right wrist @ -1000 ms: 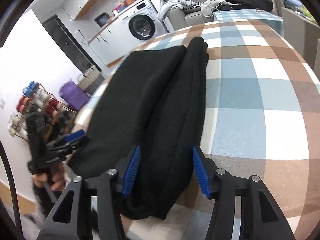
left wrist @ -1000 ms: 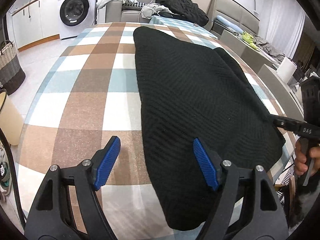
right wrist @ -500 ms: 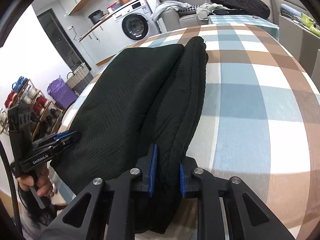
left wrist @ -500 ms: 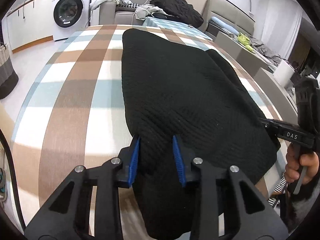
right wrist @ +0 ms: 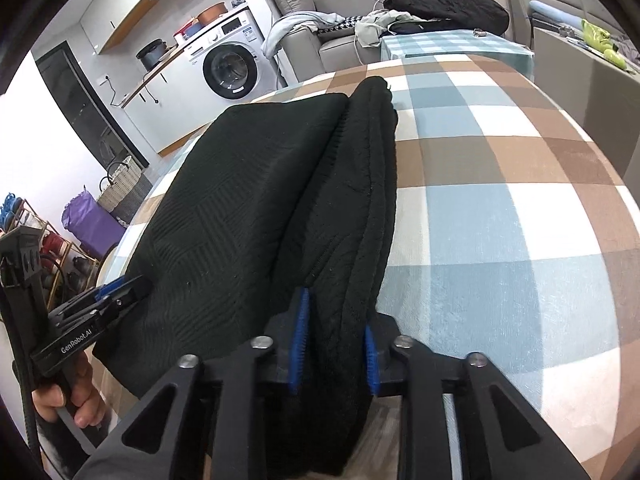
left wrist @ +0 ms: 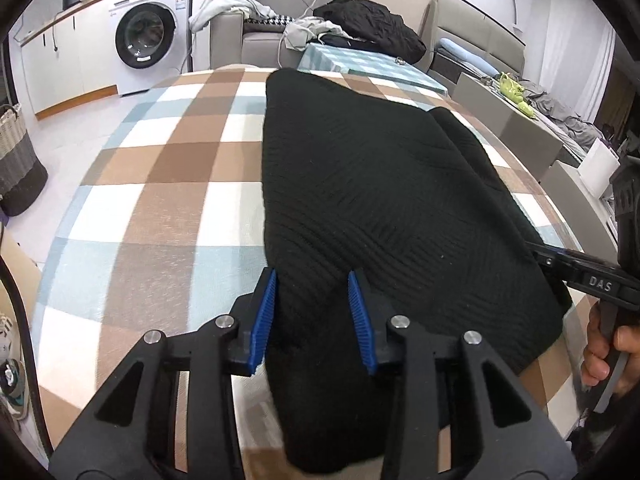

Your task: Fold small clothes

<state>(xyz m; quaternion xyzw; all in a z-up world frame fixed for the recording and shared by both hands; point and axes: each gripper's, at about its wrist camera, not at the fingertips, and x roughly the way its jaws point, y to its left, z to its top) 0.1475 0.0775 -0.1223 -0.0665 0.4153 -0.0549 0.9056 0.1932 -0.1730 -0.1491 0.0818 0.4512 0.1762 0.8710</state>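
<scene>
So both grippers sat at the near hem: left gripper (left wrist: pixel 314 320) and right gripper (right wrist: pixel 334 346) each had black knit (left wrist: pixel 384 200) bunched between jaws that were easing open. The garment's long axis ran straight away across the checked table (left wrist: pixel 168 184).

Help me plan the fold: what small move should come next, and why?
Probably lift the near edge of the black sweater and carry it away over itself. The left gripper and right gripper both straddle that hem, jaws opening, and the sweater lies flat on the checked tablecloth.
</scene>
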